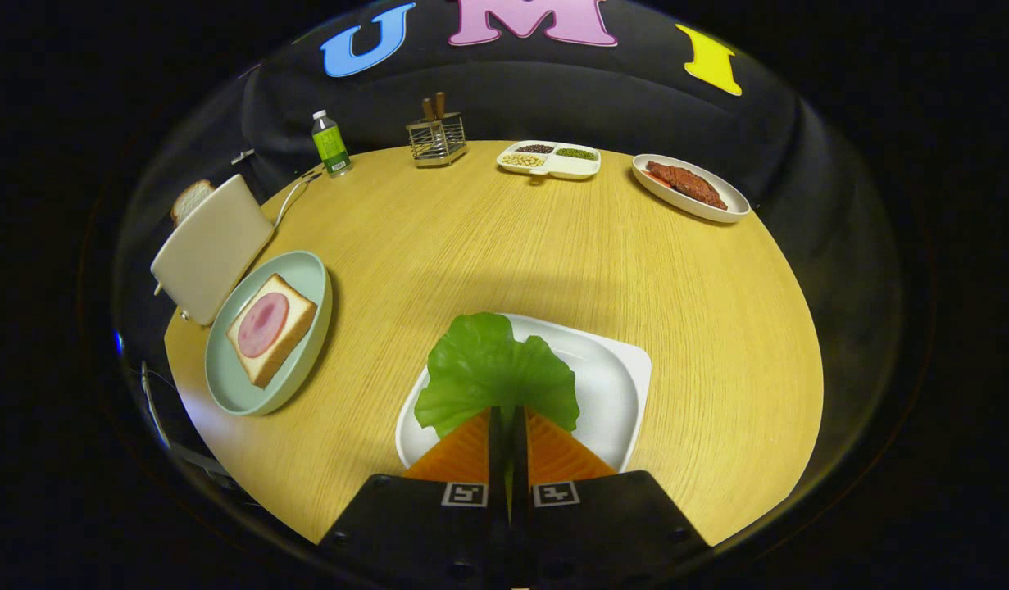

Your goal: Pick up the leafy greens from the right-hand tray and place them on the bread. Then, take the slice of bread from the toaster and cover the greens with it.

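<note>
The jaws of the gripper (508, 418) are pinching the near edge of the lettuce leaf (492, 369) over the white tray (615, 393); it looks light, thin and floppy, so this edge grip seems suitable.

The tongs (509, 419) had two orange, wedge-shaped fingers (463, 455) with ridged faces, tapering toward their far tips and standing close together. Each sprang from a black, angular block carrying a small white square marker with a black pattern. Dark round screws dotted the blocks' near edges.
</note>
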